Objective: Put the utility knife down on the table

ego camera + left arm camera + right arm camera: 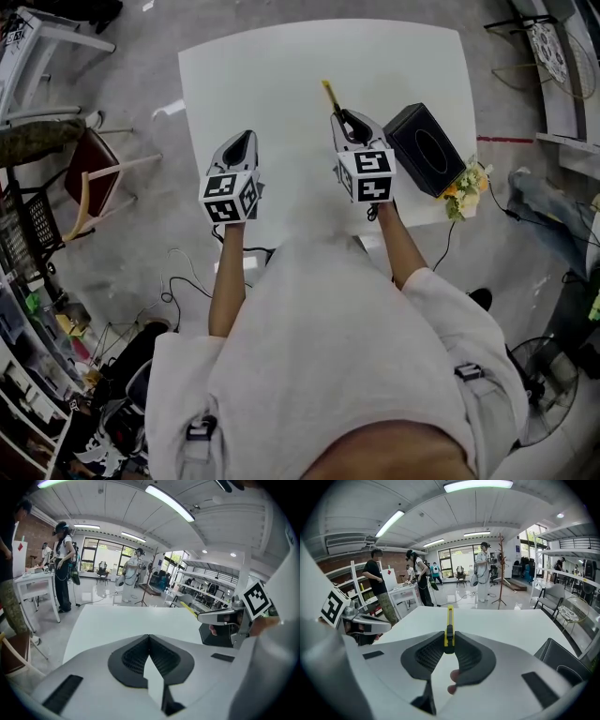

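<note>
1. The right gripper point(449, 640) is closed on the utility knife point(450, 616). Its jaws stand only a little apart, and the yellow body is pinched between their tips. Most of the knife sticks out forward past the tips, over the white table point(501, 620).
2. The head view shows this grip from above: the utility knife point(330, 94) leaves the tips of the right gripper point(343, 118) and points away from the person. No view lets me say if its far end touches the table point(272, 75).
3. The left gripper point(149, 637) has its jaws brought together. The tips meet, and nothing is between them.
4. Only the left gripper view shows the right gripper point(220, 617) from the side. It is to the right of the left jaws, with the yellow end of the knife point(190, 607) ahead of its tips.
5. Only the right gripper view shows a finger point(454, 674) of the person in the gap behind the jaws. The left gripper point(361, 620) is to the left of these jaws.
6. A black box point(427, 150) lies near the right jaws, on their right side. Only the head view shows the flowers point(466, 187) beside it.
</note>
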Tool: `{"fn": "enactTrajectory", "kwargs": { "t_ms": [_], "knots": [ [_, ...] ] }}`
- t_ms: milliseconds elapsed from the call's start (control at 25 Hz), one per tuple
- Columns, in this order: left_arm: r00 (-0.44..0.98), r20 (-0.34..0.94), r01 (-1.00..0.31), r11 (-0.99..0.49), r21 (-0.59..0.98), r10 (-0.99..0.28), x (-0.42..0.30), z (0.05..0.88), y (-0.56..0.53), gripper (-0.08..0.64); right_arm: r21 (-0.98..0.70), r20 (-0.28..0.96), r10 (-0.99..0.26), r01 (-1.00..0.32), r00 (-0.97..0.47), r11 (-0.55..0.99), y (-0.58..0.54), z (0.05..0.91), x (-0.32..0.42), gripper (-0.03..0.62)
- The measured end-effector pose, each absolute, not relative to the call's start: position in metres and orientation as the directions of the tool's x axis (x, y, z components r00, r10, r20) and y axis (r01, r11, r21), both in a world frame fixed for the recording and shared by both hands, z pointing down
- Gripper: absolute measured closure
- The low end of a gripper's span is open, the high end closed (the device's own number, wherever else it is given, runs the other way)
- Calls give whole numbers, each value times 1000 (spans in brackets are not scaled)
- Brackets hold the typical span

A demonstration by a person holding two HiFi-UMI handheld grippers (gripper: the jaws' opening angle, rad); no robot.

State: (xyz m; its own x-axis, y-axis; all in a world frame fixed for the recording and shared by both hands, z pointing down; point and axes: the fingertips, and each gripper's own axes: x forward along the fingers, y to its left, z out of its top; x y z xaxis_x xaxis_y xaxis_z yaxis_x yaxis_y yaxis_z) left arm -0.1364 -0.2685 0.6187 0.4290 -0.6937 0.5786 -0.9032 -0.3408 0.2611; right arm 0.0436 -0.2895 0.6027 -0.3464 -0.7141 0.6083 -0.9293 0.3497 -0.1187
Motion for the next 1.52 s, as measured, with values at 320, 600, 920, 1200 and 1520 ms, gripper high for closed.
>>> {"fn": "enactTrajectory", "kwargs": {
  "t_ms": [320, 600, 920, 1200, 1520],
  "knots": [
    [430, 582, -903, -334, 271, -690, -144, 625, -269, 541, -113, 611, -709, -926, -352, 361, -320, 610, 24, 508],
    [413, 581, -911, -310, 273, -702, -153, 625, -267, 541, -115, 629, -693, -924, -352, 365, -342, 624, 14, 508],
    [405, 579, -914, -298, 276, -707, -153, 624, -266, 541, -122, 691, -643, -930, -330, 347, -362, 657, 13, 508],
    [400, 583, -916, -292, 275, -707, -152, 627, -265, 541, -130, 754, -581, -936, -307, 327, -371, 688, 18, 508],
    [398, 583, -917, -289, 276, -708, -149, 628, -264, 541, -110, 825, -500, -943, -263, 315, -371, 714, 26, 508]
  ]
}}
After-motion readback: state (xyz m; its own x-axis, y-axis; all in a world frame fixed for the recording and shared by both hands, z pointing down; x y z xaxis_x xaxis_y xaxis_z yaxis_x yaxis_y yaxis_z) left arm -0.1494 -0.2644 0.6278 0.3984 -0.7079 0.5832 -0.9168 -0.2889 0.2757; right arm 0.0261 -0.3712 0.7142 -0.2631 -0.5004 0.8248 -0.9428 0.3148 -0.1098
